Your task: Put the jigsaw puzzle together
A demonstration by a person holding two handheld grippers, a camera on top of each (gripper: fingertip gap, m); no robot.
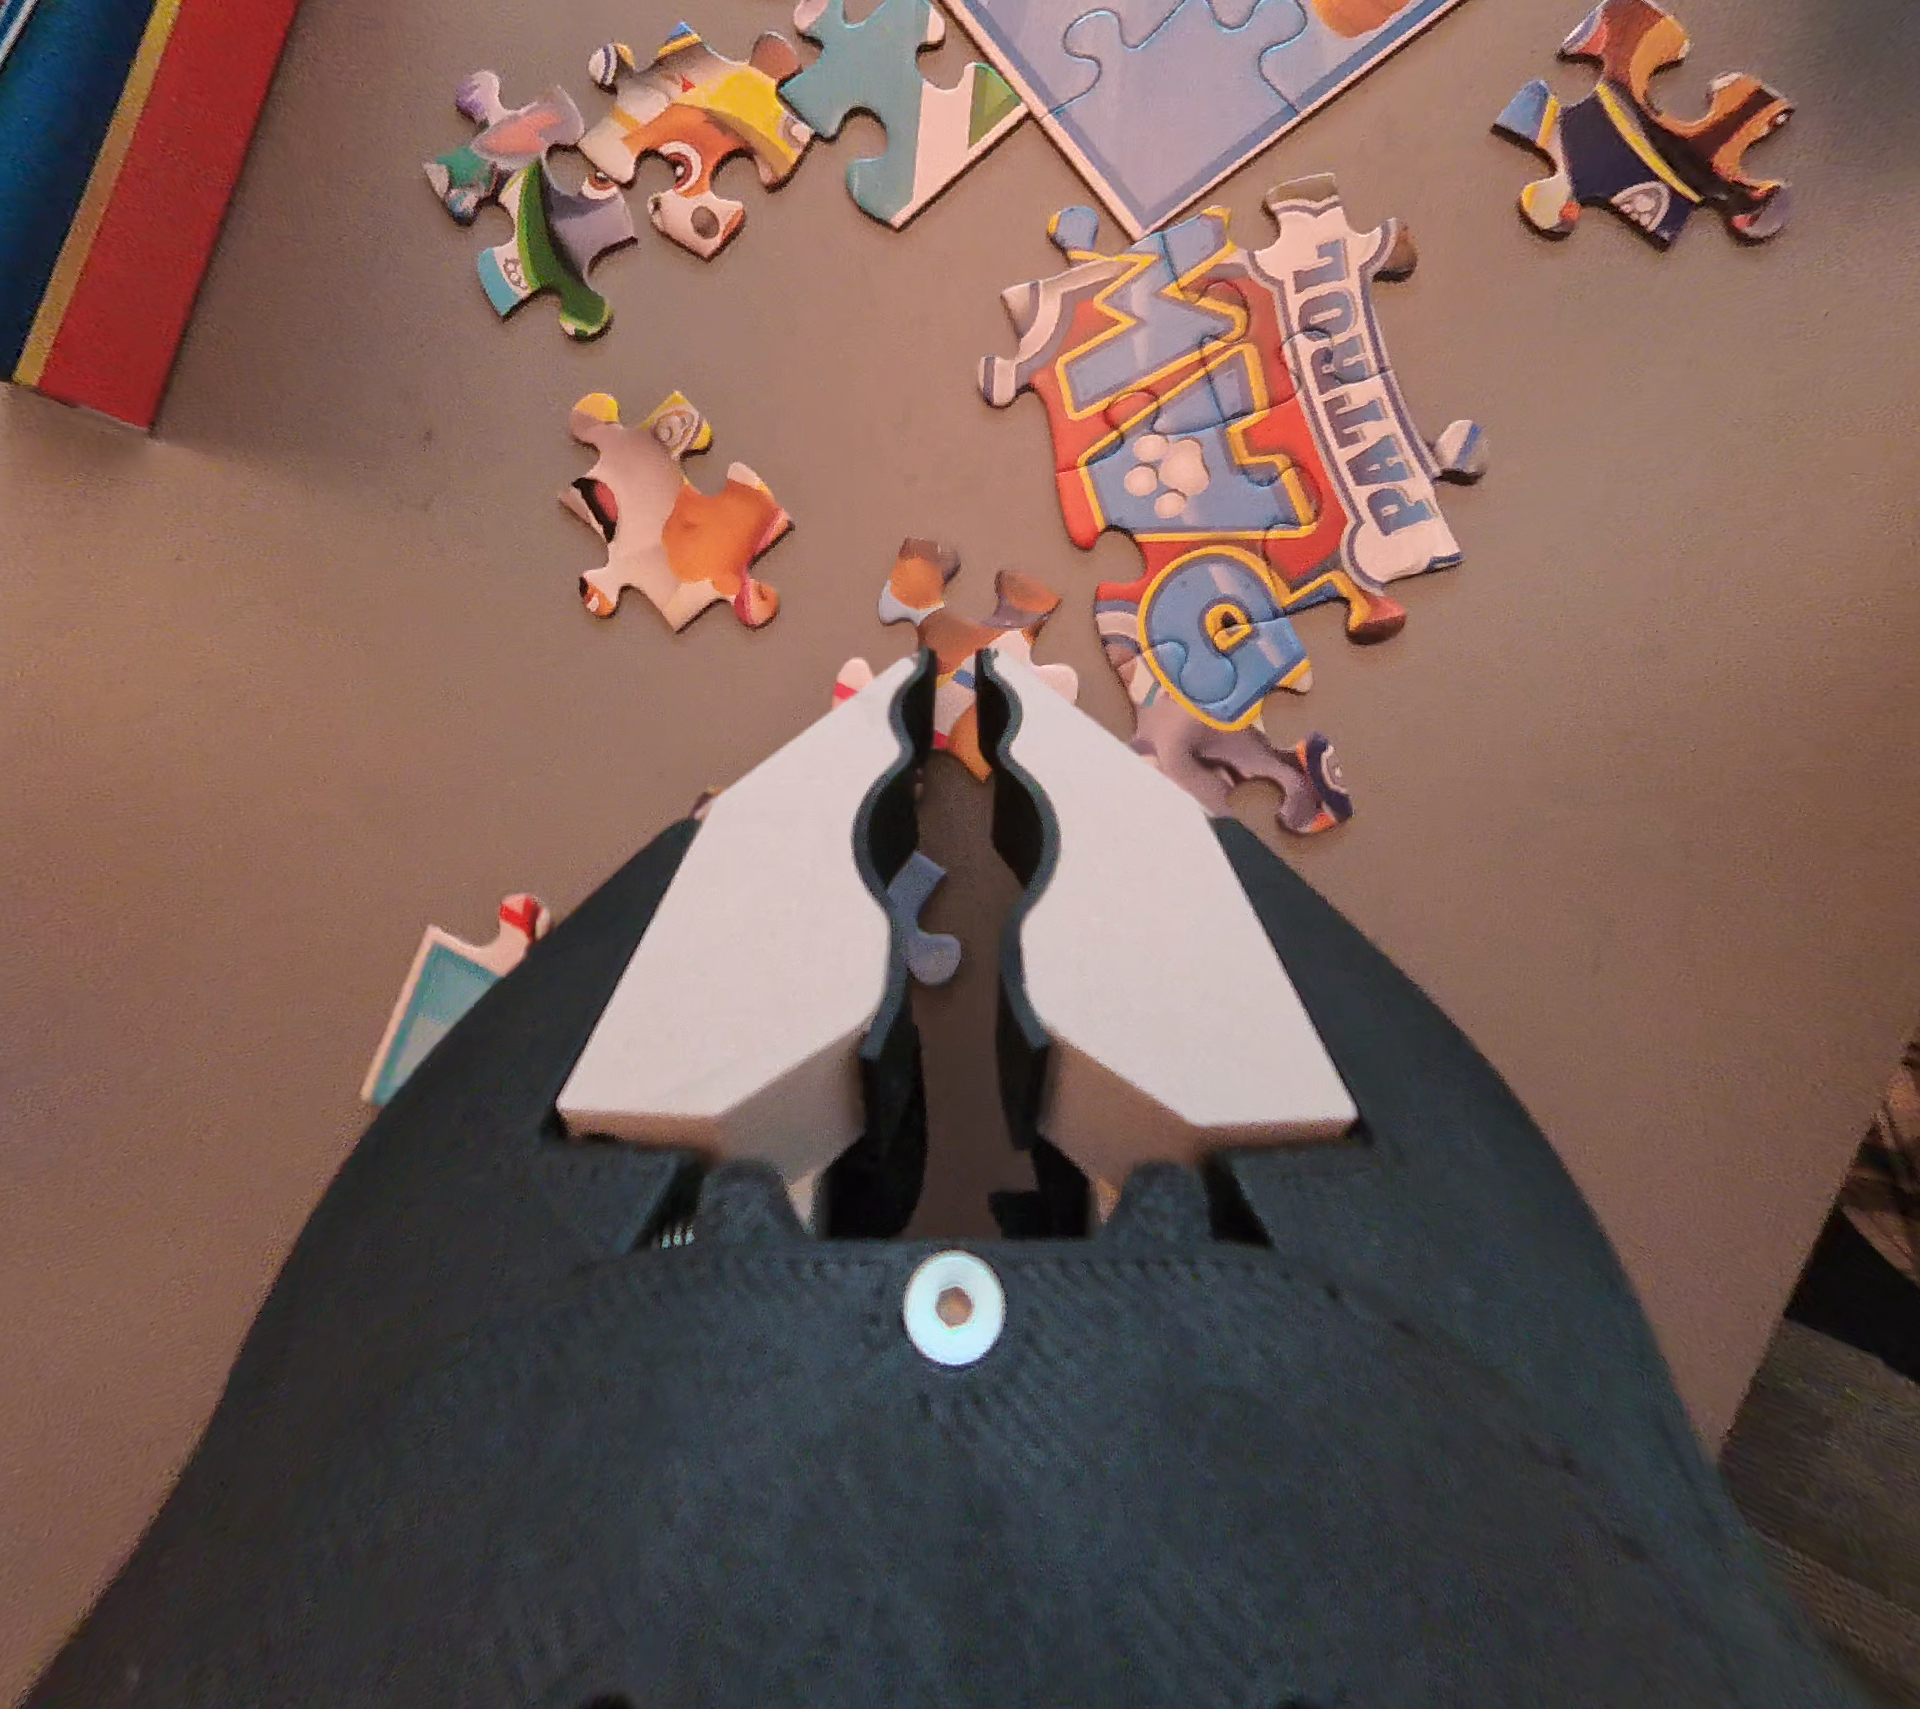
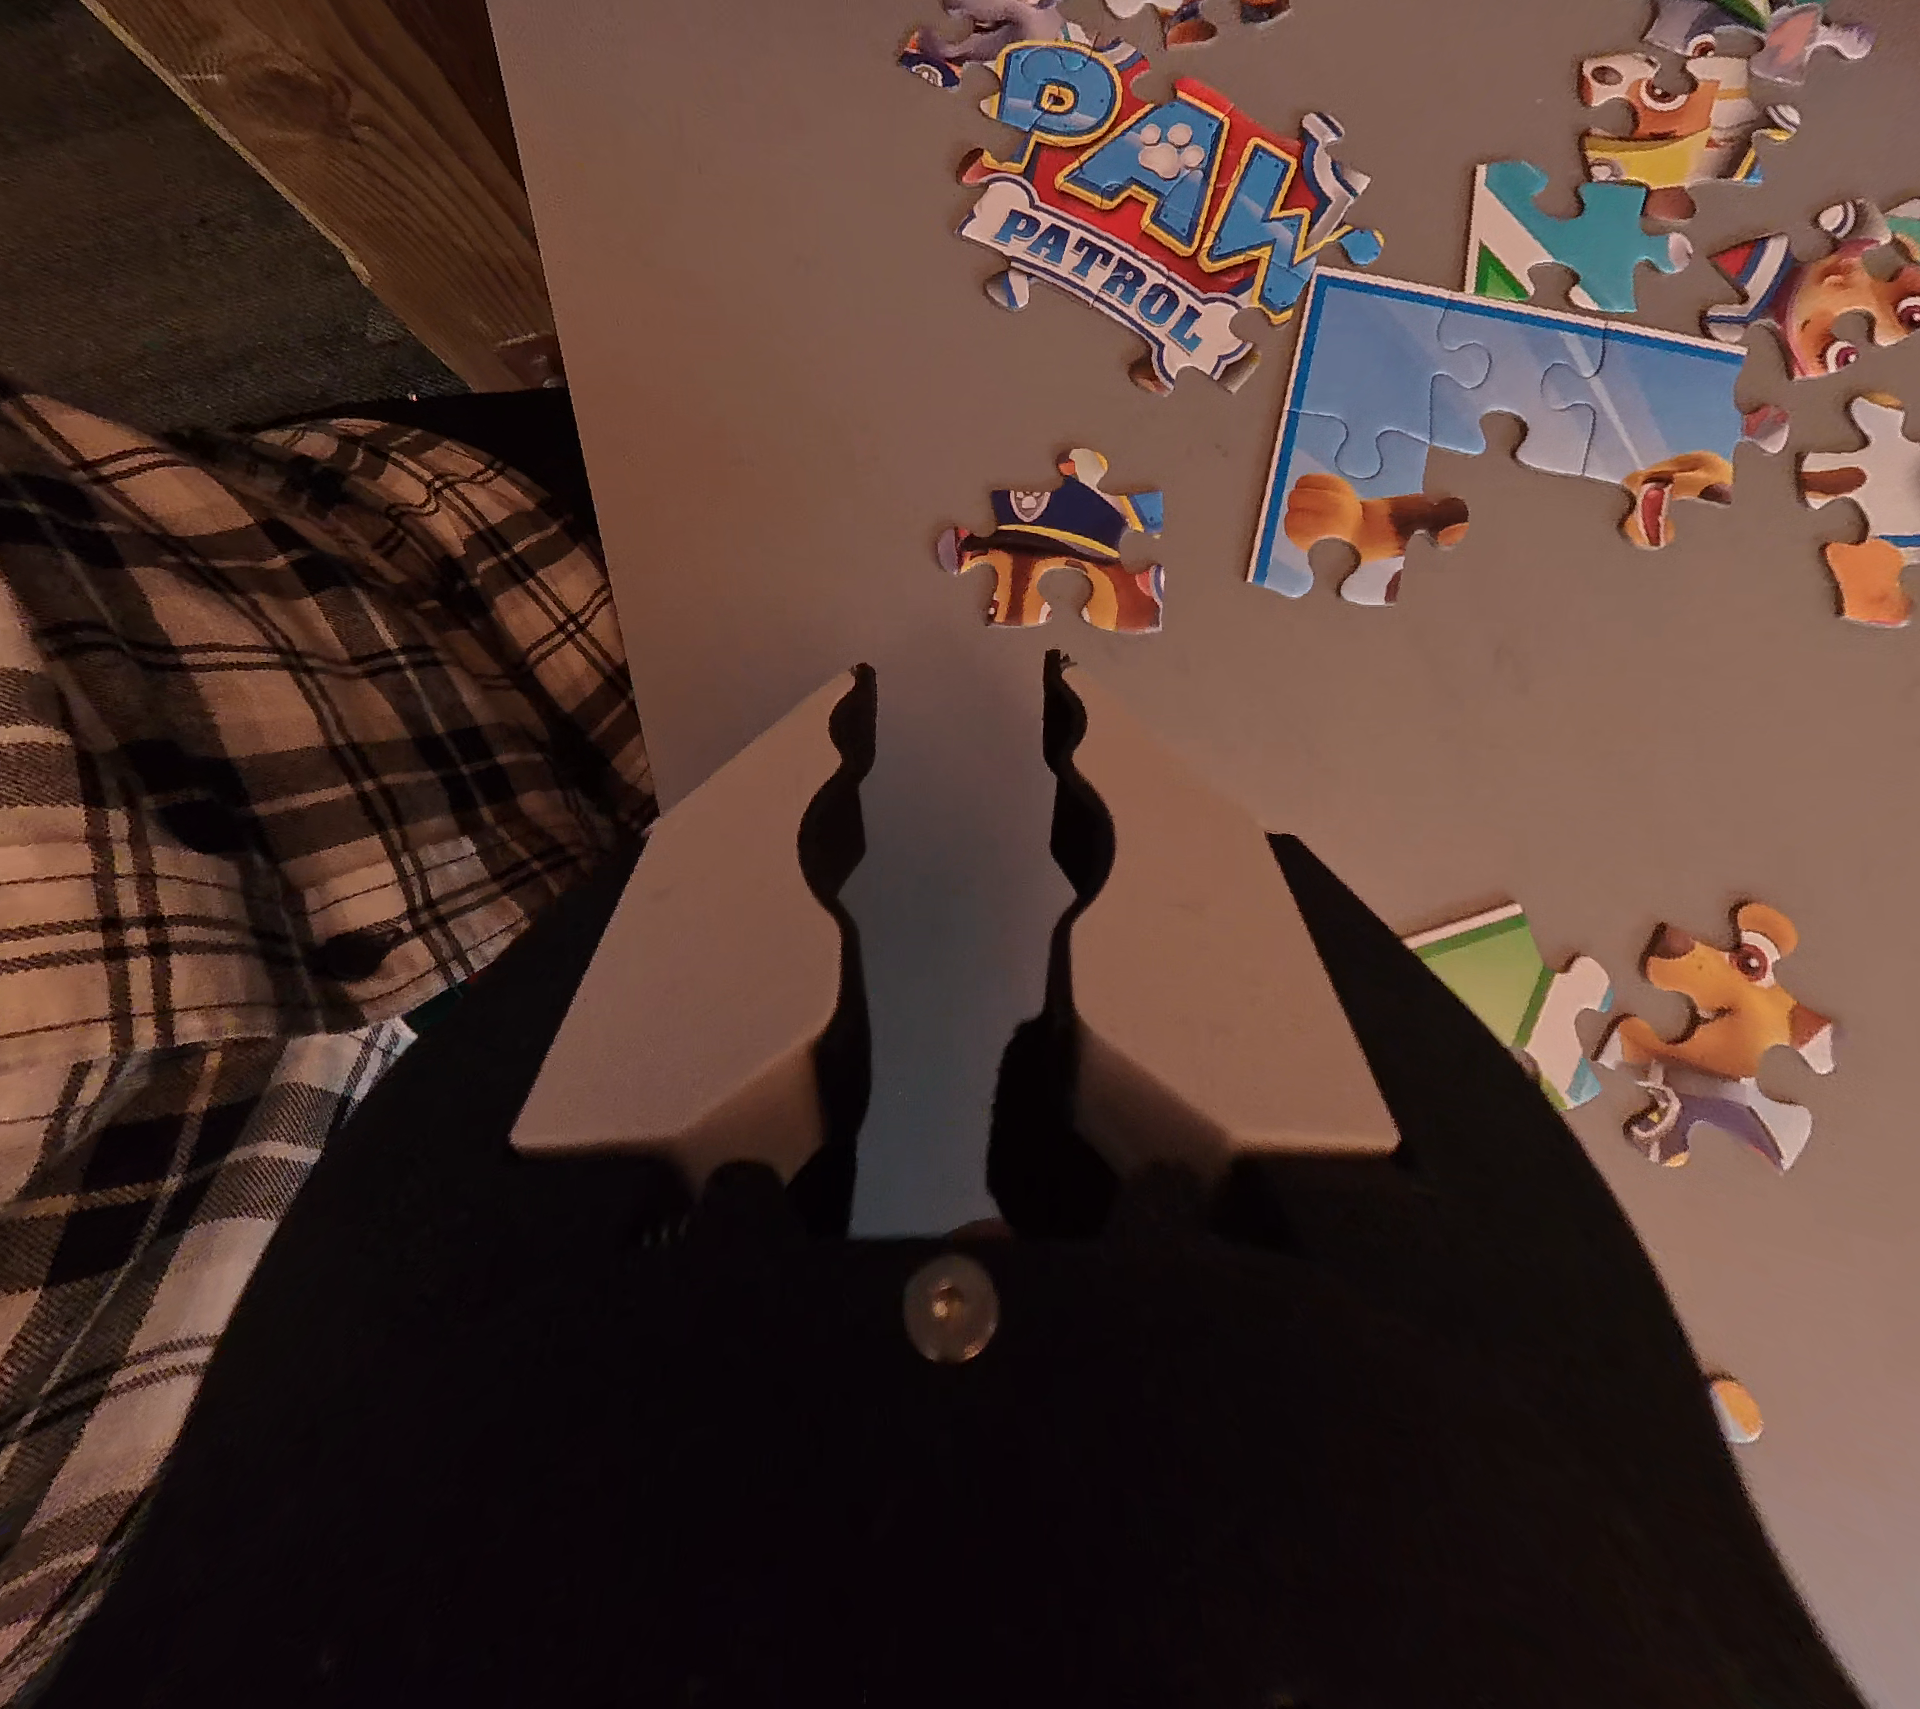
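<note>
Early going, I judge: only two clusters are joined, the logo cluster [image 1: 1236, 454] and the blue corner section [image 1: 1132, 28], lying close together, with many loose pieces [image 1: 675, 506] scattered on the tabletop [image 1: 260, 672]. The left gripper [image 1: 956, 672] has its fingers narrowed on an orange piece [image 1: 961, 620] (apparently pinched). The right gripper [image 2: 956, 672] hangs parted and empty near the tabletop's near edge, with bare room beneath

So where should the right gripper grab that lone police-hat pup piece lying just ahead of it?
The police-hat piece lies flat and alone on the table, nothing touching it. Probably best to come straight down with the right gripper, jaws across its narrow middle between the knobs, since flat card offers only thin edges.
</note>
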